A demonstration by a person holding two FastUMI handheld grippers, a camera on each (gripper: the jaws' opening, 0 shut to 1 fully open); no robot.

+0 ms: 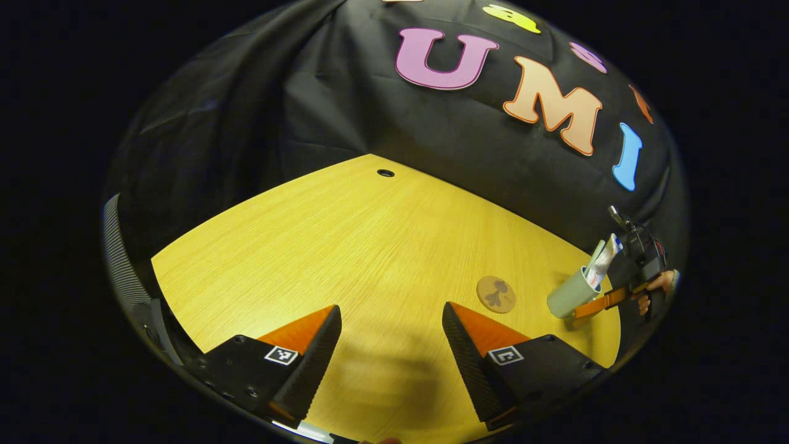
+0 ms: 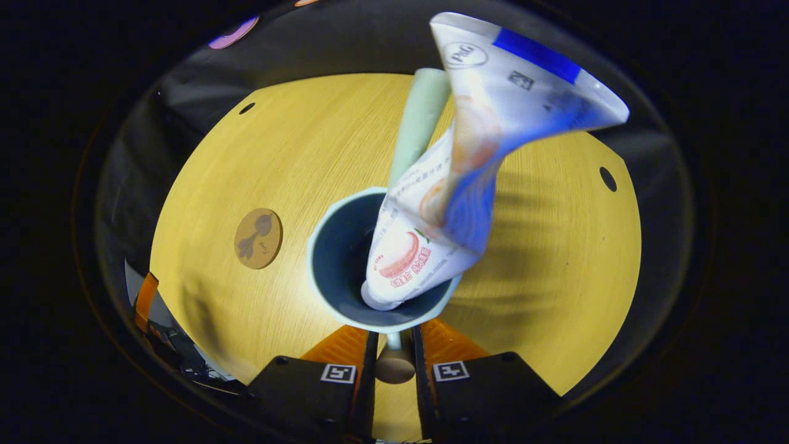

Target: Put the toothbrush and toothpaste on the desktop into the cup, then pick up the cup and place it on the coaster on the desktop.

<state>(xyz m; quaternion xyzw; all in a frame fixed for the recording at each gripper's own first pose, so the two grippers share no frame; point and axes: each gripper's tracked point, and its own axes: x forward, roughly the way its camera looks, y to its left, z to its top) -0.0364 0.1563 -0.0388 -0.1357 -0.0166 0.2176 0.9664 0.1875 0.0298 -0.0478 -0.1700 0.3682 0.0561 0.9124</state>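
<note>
Tabletop [image 1: 370,246] carries the round coaster [image 2: 258,238], lying to the left of the cup [image 2: 345,271] and well apart from it. Right gripper [image 2: 393,345] has its fingers nearly closed on the cup's rim wall, with toothpaste [image 2: 456,185] and toothbrush [image 2: 419,123] standing inside. Carrying should go well if the cup stays upright, travels low and settles centred on the coaster. Left gripper [image 1: 391,342] hangs wide open, holding nothing. Its view gives the cup from the side, tilted; the right gripper view looks down inside
</note>
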